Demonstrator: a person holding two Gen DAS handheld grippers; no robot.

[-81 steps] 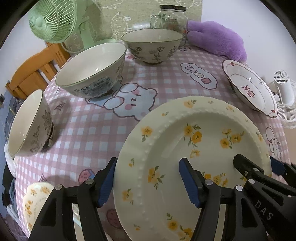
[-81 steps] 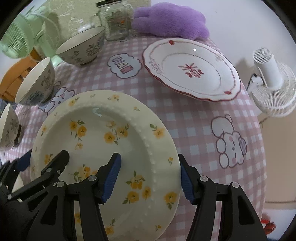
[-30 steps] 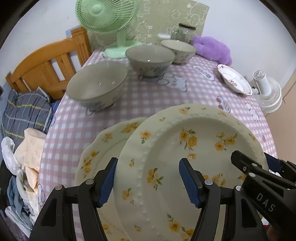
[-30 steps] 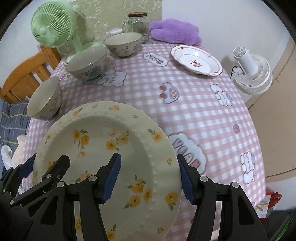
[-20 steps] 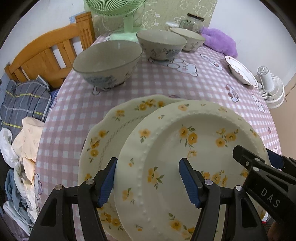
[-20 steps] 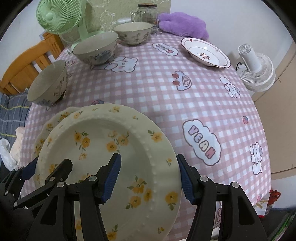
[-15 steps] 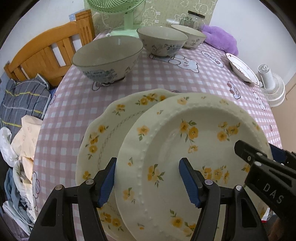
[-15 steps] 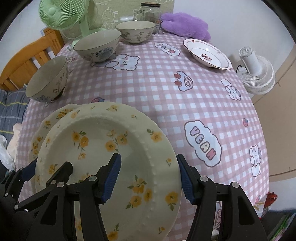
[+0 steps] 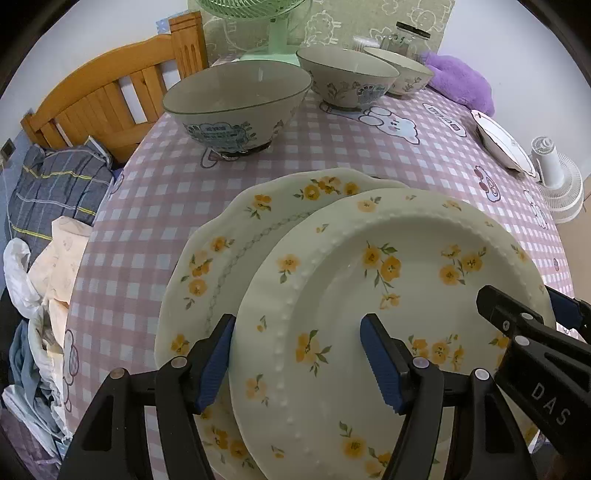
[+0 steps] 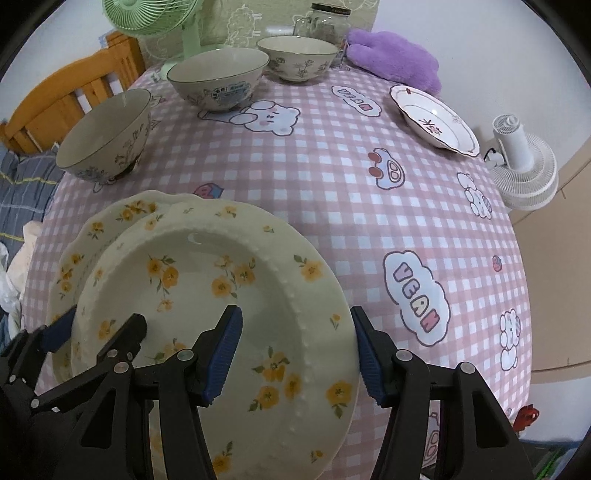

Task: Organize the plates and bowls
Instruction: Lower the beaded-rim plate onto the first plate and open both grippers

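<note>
Both grippers hold one cream plate with yellow flowers and a beaded rim (image 9: 388, 280) (image 10: 207, 280). My left gripper (image 9: 299, 354) clamps its left rim; my right gripper (image 10: 295, 350) clamps its right rim. The plate hangs just above a scalloped yellow-flower plate (image 9: 229, 236) (image 10: 107, 218) lying on the table's near left. Whether the two plates touch is hidden. Three bowls (image 9: 236, 99) (image 9: 347, 79) (image 9: 402, 74) stand at the far left. A red-trimmed plate (image 10: 432, 122) lies far right.
The round table has a pink checked cloth (image 10: 332, 177). A green fan (image 10: 155, 18), a glass jar (image 10: 325, 22) and a purple plush (image 10: 391, 59) are at the back. A white fan (image 10: 524, 162) stands off the right edge, a wooden headboard (image 9: 110, 92) and clothes left.
Both grippers carried the beaded plate back and left, from the table's middle to over the scalloped plate, and lowered it closer. The grip on the plate has not changed.
</note>
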